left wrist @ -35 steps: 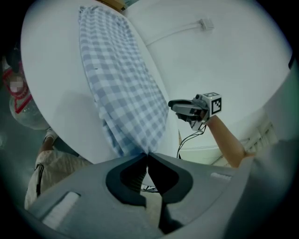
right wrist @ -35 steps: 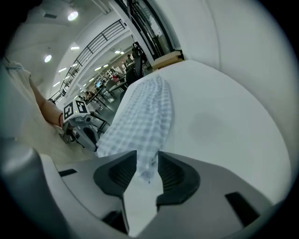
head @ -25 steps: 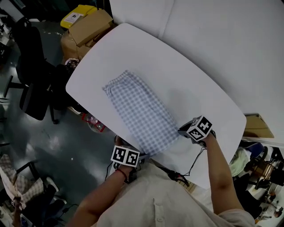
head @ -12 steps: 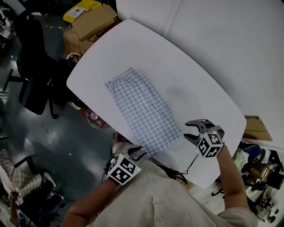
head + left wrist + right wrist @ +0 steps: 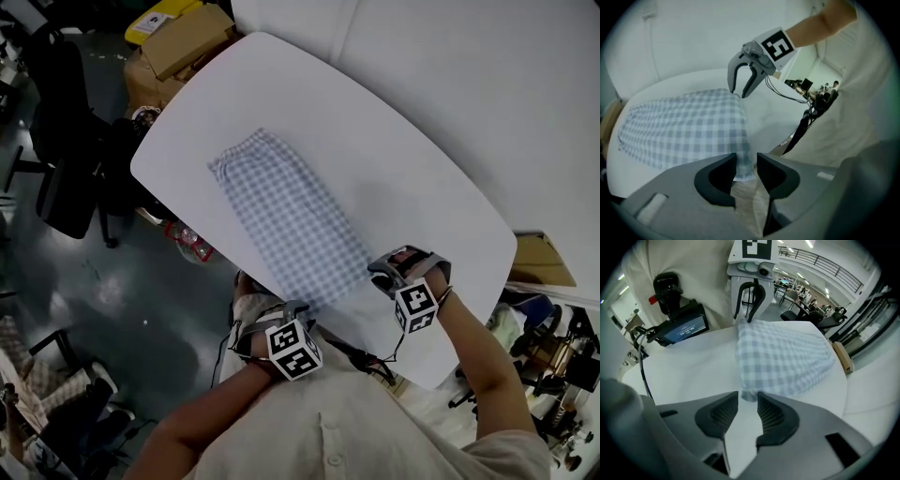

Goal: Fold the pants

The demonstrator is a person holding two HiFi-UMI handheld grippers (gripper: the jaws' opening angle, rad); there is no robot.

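A pair of blue-and-white checked pants (image 5: 286,225) lies flat on a white oval desk (image 5: 422,169), already doubled into one long strip. The strip runs from the desk's near edge, in front of the person, toward its far left end. The left gripper (image 5: 746,165) hangs at the desk's near edge with its jaws part-way apart, having just been opening. One near corner of the cloth stands in the gap between the pads, which do not press on it. The right gripper (image 5: 748,403) is set further along the same near edge, and its jaws have just been closing. They are also part-way apart, with the other near corner of the cloth at their tips and not yet pinched. Both point steeply down at the desk.

The cloth looks thin, light and limp, so it will likely sag and drape once lifted and may slide easily over the smooth desk. The sound places to take hold appear to be those two near corners, pinched through every layer. Carried level and together toward the desk's far left end, they should keep the fold square, while a grip on the top layer alone could let the strip come apart.
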